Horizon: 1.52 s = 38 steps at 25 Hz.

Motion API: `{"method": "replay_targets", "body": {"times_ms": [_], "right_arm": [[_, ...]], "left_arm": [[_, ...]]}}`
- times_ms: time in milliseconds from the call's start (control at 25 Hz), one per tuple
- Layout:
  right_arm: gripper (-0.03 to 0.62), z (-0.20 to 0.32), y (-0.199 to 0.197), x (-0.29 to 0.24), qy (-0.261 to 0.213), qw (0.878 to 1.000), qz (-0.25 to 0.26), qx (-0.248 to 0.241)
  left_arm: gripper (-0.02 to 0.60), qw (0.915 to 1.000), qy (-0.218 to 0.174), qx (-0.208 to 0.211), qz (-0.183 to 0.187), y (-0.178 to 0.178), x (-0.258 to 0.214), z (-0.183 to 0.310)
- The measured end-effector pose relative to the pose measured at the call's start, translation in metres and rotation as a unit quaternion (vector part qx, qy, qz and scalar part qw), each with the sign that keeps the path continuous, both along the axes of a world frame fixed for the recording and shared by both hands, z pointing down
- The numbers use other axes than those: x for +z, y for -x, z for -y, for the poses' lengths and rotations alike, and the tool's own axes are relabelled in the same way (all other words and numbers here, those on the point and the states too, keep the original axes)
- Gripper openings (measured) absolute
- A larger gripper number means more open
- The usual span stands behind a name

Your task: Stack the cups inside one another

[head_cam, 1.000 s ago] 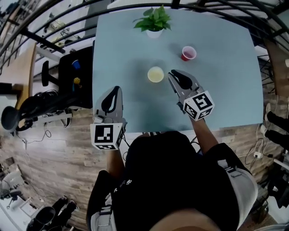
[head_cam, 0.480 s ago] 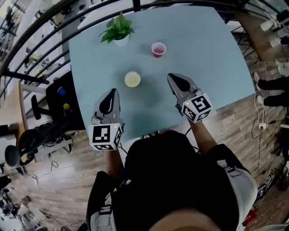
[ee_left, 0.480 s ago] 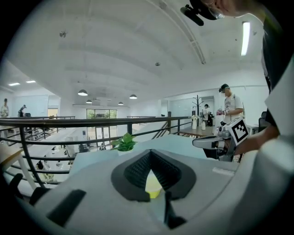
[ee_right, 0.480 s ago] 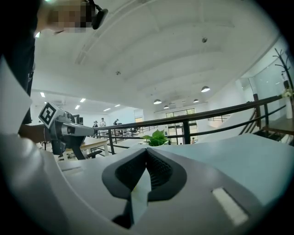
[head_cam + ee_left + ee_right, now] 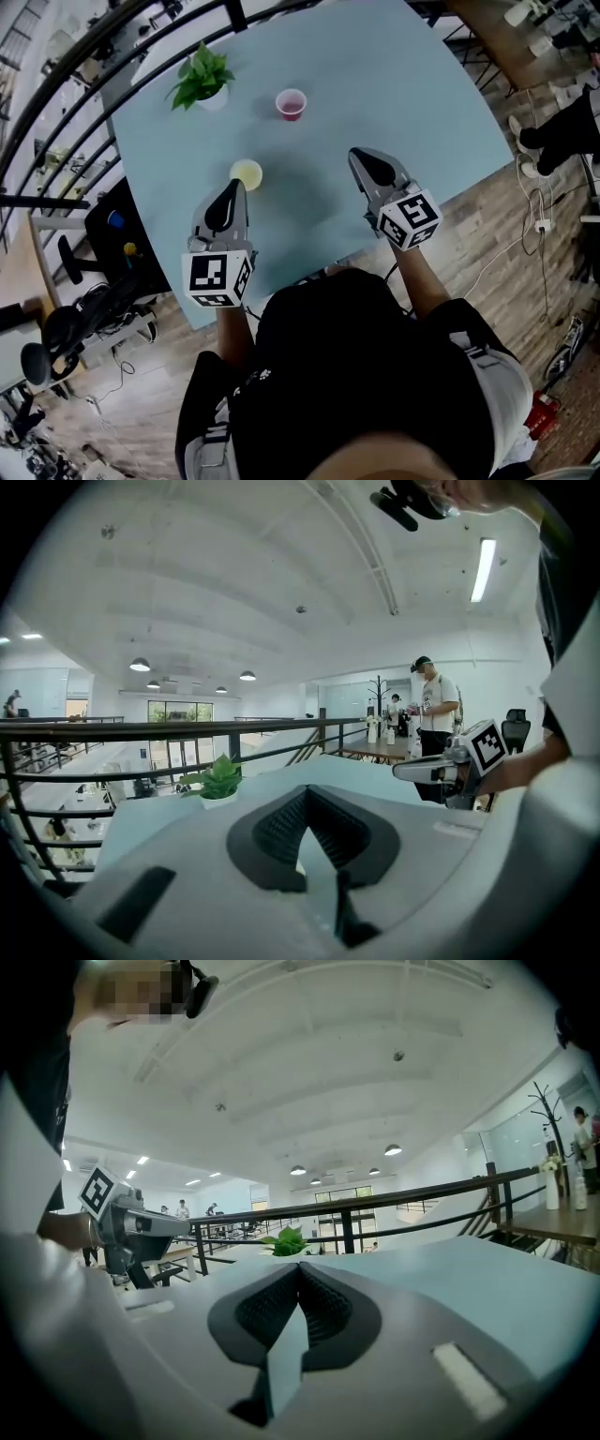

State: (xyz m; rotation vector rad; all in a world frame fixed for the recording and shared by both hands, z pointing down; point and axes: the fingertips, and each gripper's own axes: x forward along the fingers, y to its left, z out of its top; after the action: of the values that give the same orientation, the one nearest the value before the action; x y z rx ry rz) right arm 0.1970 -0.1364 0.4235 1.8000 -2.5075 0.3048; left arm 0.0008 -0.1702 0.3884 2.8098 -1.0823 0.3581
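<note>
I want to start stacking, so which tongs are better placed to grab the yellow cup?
Left. The left tongs hover right beside the yellow cup; the right tongs are much farther from it. Both are shut, so open them first.

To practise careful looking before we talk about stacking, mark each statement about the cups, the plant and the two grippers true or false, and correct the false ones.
1. A potted plant stands on the table. True.
2. The red cup sits inside the yellow cup. False: the two cups stand apart on the table, not yet stacked.
3. The yellow cup is nearer to the left gripper than the red cup is. True.
4. The right gripper holds the red cup. False: its jaws are shut on nothing, and the red cup stands alone farther up the table.
</note>
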Motion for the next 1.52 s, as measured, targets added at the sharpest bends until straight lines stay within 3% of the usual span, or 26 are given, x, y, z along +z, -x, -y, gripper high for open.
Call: {"method": "replay_targets", "body": {"times_ms": [360,1520], "right_arm": [[0.028,0.024,-0.008,0.006,0.000,1.000,-0.002,-0.018],[0.209,0.147,0.009,0.057,0.040,0.990,-0.037,-0.129]], "left_arm": [[-0.008,1.0000,-0.002,-0.004,0.006,-0.011,0.002,0.008],[-0.008,0.9897,0.002,-0.139,0.035,0.026,0.011,0.042]]}}
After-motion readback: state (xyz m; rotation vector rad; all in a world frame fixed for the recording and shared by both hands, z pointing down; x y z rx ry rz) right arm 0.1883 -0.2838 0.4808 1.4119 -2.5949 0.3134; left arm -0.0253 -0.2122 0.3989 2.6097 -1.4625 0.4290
